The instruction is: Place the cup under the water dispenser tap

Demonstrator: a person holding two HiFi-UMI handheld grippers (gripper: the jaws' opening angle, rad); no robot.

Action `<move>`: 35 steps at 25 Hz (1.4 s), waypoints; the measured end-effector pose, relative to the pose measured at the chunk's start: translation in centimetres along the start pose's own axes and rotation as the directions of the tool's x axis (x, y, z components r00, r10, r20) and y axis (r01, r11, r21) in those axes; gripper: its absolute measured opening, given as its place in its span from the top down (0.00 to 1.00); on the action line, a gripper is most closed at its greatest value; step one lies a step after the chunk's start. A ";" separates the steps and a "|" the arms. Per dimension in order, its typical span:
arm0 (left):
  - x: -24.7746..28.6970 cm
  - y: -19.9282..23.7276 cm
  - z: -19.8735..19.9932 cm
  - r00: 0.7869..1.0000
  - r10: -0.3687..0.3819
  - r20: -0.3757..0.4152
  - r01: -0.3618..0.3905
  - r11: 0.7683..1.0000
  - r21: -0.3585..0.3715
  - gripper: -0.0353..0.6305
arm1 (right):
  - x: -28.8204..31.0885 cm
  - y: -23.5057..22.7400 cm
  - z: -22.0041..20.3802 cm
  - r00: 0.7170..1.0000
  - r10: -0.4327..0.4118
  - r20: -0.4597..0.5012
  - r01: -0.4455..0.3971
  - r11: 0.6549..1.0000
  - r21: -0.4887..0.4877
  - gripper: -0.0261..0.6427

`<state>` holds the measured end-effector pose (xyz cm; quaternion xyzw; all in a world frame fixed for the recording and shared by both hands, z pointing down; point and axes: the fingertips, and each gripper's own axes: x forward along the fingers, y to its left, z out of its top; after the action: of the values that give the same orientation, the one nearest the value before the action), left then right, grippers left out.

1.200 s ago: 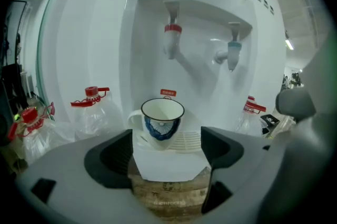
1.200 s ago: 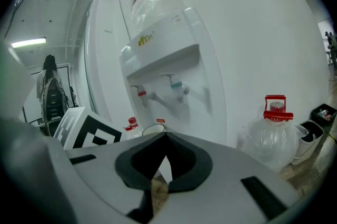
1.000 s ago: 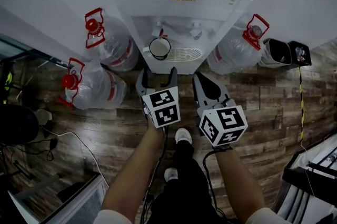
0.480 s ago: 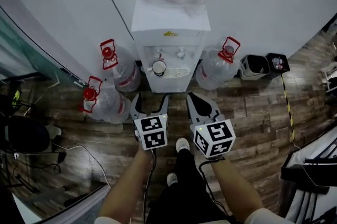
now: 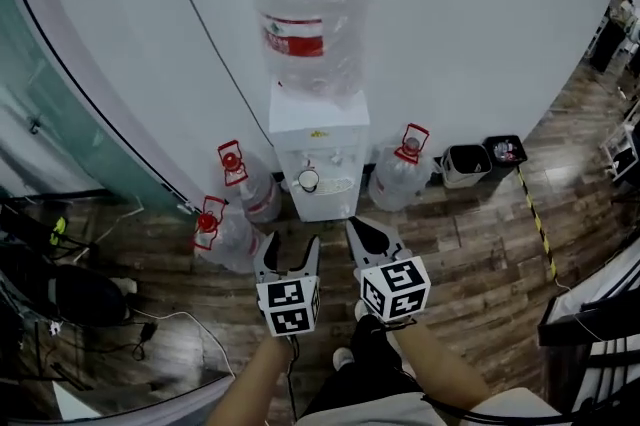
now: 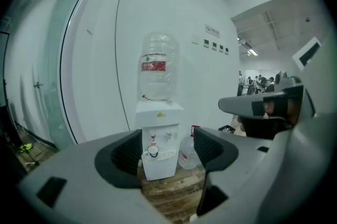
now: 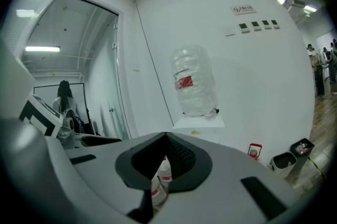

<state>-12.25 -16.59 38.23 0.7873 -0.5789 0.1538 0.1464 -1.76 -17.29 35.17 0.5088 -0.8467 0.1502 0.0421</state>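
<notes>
Head view: the cup (image 5: 308, 179) stands at the water dispenser (image 5: 318, 126), well ahead of my left tool (image 5: 290, 242). Its jaws are wide but closing, empty; my right tool (image 5: 361, 231) is pinched together, empty.

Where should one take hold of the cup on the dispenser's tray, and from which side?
Probably by its side wall, jaws level across the round body, coming from the front. The cup stands upright on the tray of the dispenser. A tap hangs over its open mouth and the recess wall is behind it. No handle can be made out.
</notes>
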 end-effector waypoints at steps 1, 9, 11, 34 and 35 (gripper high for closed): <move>-1.1 -0.4 0.8 1.000 -0.001 0.007 0.001 1.000 -0.011 0.43 | -0.9 0.3 0.9 1.000 0.001 0.005 -0.001 1.000 0.006 0.93; -6.7 -2.8 4.3 0.999 -0.035 0.032 0.036 0.999 -0.020 0.56 | -6.8 3.2 5.1 1.000 0.021 0.015 -0.021 1.000 -0.022 0.93; -8.1 -3.4 4.8 0.998 -0.031 0.049 0.032 0.999 -0.019 0.59 | -8.1 3.6 5.2 0.999 0.031 0.011 -0.030 0.999 -0.026 0.93; -14.7 -7.6 5.9 0.993 0.027 0.115 -0.024 0.999 -0.027 0.87 | -16.2 2.9 8.5 0.995 0.090 0.037 -0.087 0.993 -0.079 0.93; -14.7 -7.8 5.9 0.993 0.027 0.114 -0.024 0.999 -0.025 0.87 | -16.1 2.8 8.5 0.995 0.090 0.036 -0.087 0.993 -0.080 0.93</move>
<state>-8.55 -4.10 26.38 0.7855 -0.5982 0.1033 0.1203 4.21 -4.87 22.90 0.4713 -0.8744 0.1087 0.0386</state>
